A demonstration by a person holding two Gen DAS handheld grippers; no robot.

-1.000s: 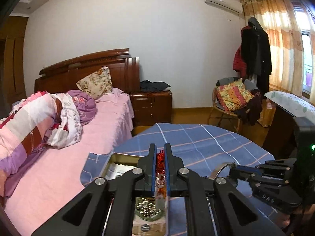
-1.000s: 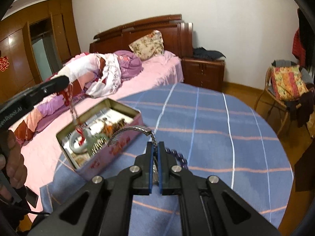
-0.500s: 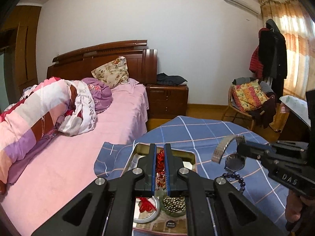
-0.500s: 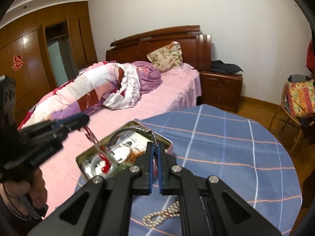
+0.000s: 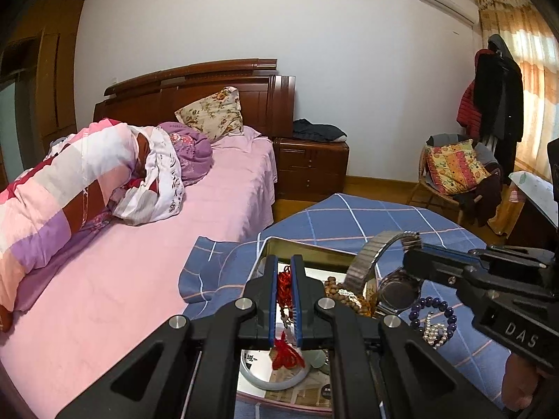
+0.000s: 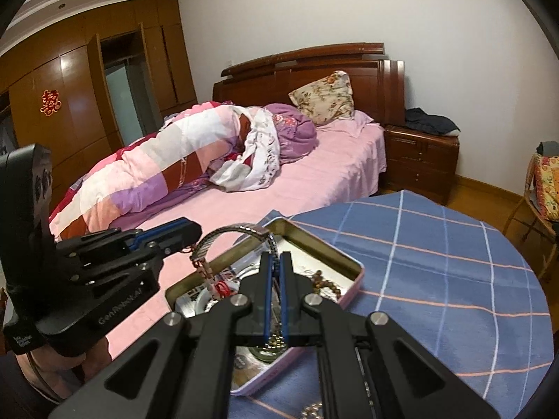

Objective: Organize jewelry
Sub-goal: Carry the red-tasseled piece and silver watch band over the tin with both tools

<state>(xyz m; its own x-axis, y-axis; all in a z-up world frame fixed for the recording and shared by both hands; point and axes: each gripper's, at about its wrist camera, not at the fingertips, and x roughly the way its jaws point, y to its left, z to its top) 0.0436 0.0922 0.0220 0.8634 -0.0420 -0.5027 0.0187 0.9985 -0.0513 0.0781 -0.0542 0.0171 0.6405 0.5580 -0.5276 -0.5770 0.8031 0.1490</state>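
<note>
An open metal tin [image 5: 307, 244] [image 6: 353, 265] with jewelry inside stands on the blue checked tablecloth. My left gripper [image 5: 284, 265] [image 6: 188, 235] is shut on a red-tasselled bead string [image 5: 284, 349] that hangs into the tin. My right gripper [image 6: 276, 262] [image 5: 410, 255] is shut on a metal-band wristwatch [image 5: 394, 289] [image 6: 230, 232] and holds it over the tin's right side. A brown bead bracelet [image 5: 344, 296] lies in the tin. A dark blue bead bracelet [image 5: 435, 309] and a pearl string [image 5: 433, 331] lie on the cloth beside the tin.
The round table [image 6: 454, 262] stands against a pink bed [image 5: 139, 262] with rolled quilts. A wooden nightstand [image 5: 311, 167] stands behind. A chair with cushions [image 5: 454, 171] stands at the back right. A white bangle [image 5: 272, 373] lies in the tin.
Both grippers have moved closer over the tin. The watch has come from above the table to the tin's right side, and the tassel string hangs lower into the tin.
</note>
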